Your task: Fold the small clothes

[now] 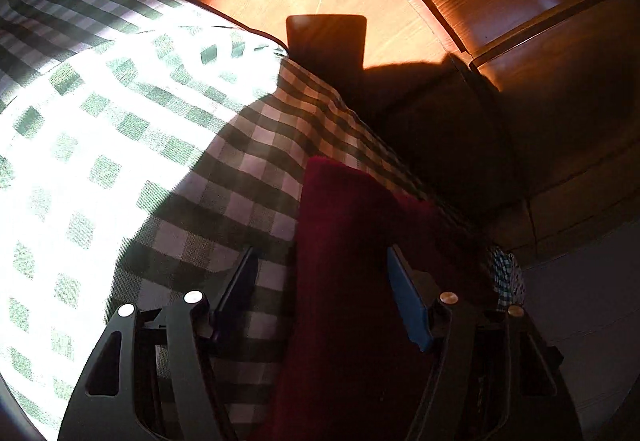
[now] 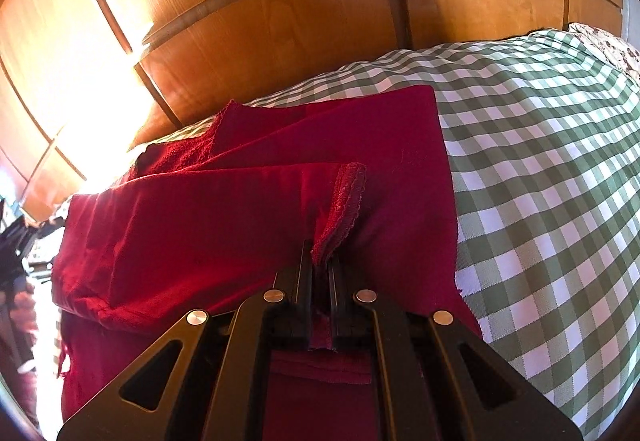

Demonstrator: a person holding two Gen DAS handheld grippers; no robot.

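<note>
A dark red garment with lace trim lies partly folded on a green-and-white checked bed cover. My right gripper is shut on a lace-edged hem of it, and the cloth bunches up between the pads. In the left wrist view the same red garment lies in shadow at the cover's right edge. My left gripper hangs open above it: the blue-padded finger is over the red cloth and the other finger is over the checks. Nothing is pinched between them.
Wooden wardrobe panels stand close behind the bed. A dark rectangular object rises at the bed's far edge. A small teal checked cloth lies at the right. A floral pillow sits at the far right corner. Strong sunlight washes out the left.
</note>
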